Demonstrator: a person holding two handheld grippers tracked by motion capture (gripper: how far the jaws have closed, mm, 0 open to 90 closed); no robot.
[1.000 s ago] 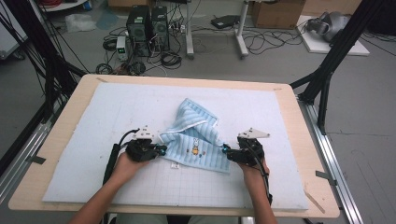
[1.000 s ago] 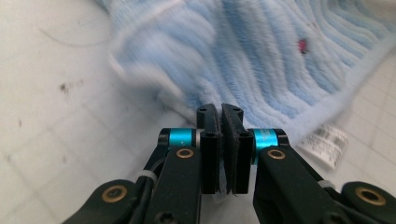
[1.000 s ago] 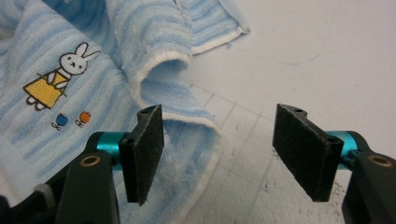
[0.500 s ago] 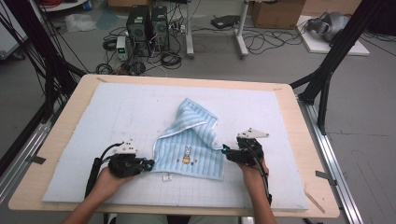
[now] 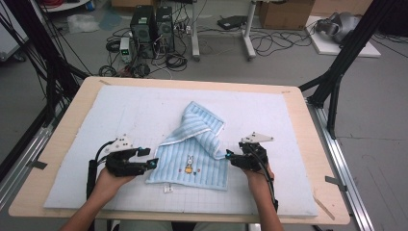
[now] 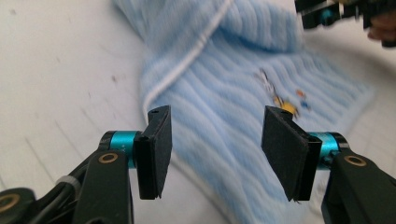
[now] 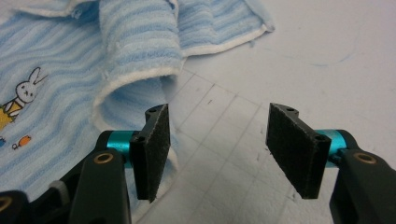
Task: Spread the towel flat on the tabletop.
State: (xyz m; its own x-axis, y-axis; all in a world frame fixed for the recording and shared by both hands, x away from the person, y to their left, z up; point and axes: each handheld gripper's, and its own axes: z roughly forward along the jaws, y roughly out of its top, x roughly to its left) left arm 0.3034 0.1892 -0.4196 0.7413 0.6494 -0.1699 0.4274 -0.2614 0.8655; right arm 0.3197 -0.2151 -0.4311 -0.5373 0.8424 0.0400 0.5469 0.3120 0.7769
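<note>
— Blue striped towel (image 5: 195,154) in the middle of the white mat (image 5: 120,110), is that it?

— Yes. It lies partly folded: a flap from the far side is turned over onto the near part, and a small rabbit picture (image 5: 189,164) shows on the flat near part. A little white tag (image 5: 168,188) sticks out of the near edge.

— Where is the left gripper (image 5: 150,159)?

— Just beside the towel's near left corner, low over the mat. Its jaws have just been opening, and in the left gripper view they stand wide apart with the towel (image 6: 243,107) showing beyond them. The pads (image 6: 156,149) press on nothing, so it is released.

— And the right gripper (image 5: 229,158)?

— At the towel's right edge, where the folded flap ends. Its jaws have just been closing a little, yet in the right gripper view a clear gap is left between them. The rolled fold (image 7: 135,65) of the towel sits just beyond the left pad (image 7: 154,149); bare mat (image 7: 327,56) with grid lines lies in the gap. It grasps nothing.

— What holds all this?

— The mat covers a wooden table (image 5: 67,130). Beyond its far edge, cables and computer boxes (image 5: 151,26) sit on the floor.
</note>
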